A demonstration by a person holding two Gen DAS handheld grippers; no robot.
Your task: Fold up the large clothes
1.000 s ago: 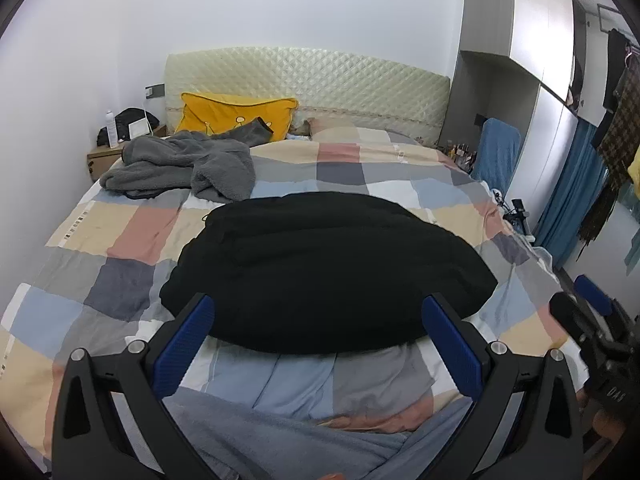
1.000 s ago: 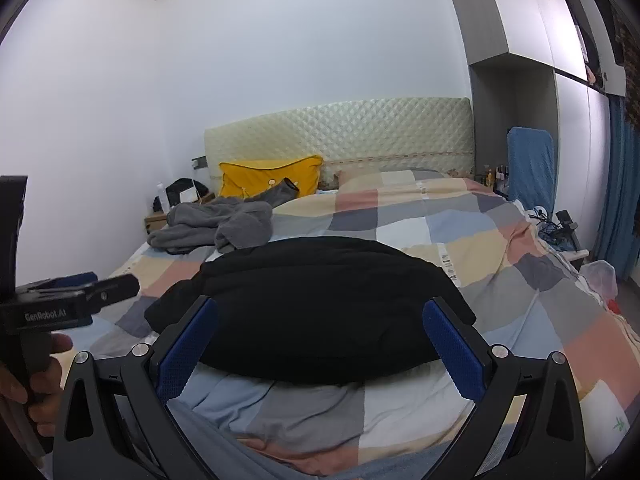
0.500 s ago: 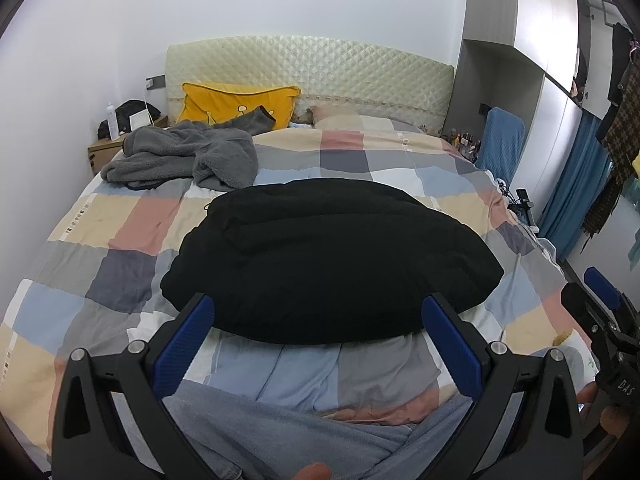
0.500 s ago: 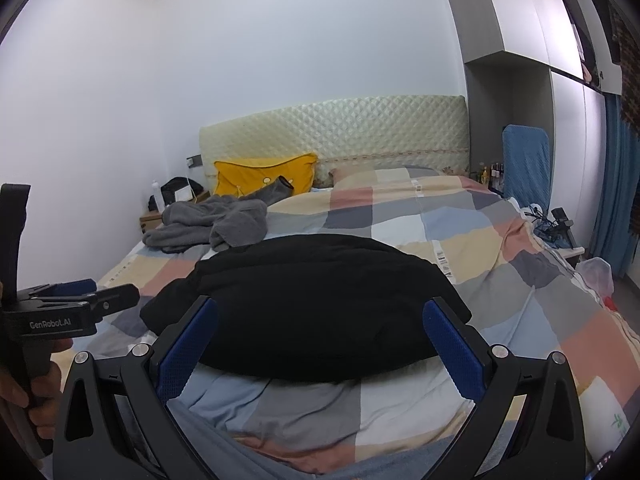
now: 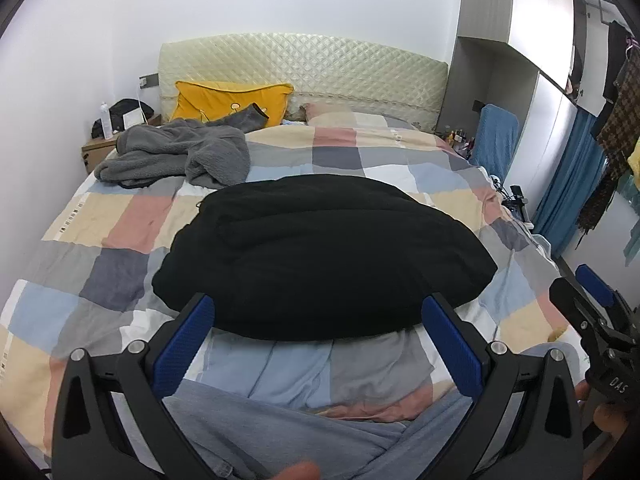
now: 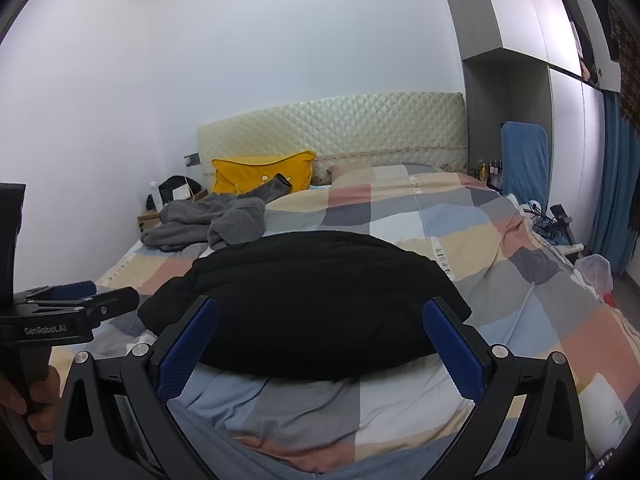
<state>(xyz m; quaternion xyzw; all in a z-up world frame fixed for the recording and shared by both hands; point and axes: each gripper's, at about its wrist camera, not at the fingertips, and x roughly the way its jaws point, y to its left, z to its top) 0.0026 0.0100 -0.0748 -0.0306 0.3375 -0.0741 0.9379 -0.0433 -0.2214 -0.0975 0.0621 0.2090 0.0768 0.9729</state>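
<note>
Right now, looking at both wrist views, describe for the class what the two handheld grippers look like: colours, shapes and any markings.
Both are matte black frames with silver screws and two angled fingers faced with textured blue pads. The left gripper bears white "GenRobot.AI" lettering on its side, seen from the right wrist view. The right gripper shows white "DAS" lettering, seen from the left. No cables or sleeves visible.

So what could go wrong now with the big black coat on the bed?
The black coat is thick and puffy, so a fold may spring back open or bulge. Both the left gripper and the right gripper are open and hold nothing; a pinch at the near edge might catch the checked quilt too. The grey fleece lies close behind and could get dragged along.
</note>
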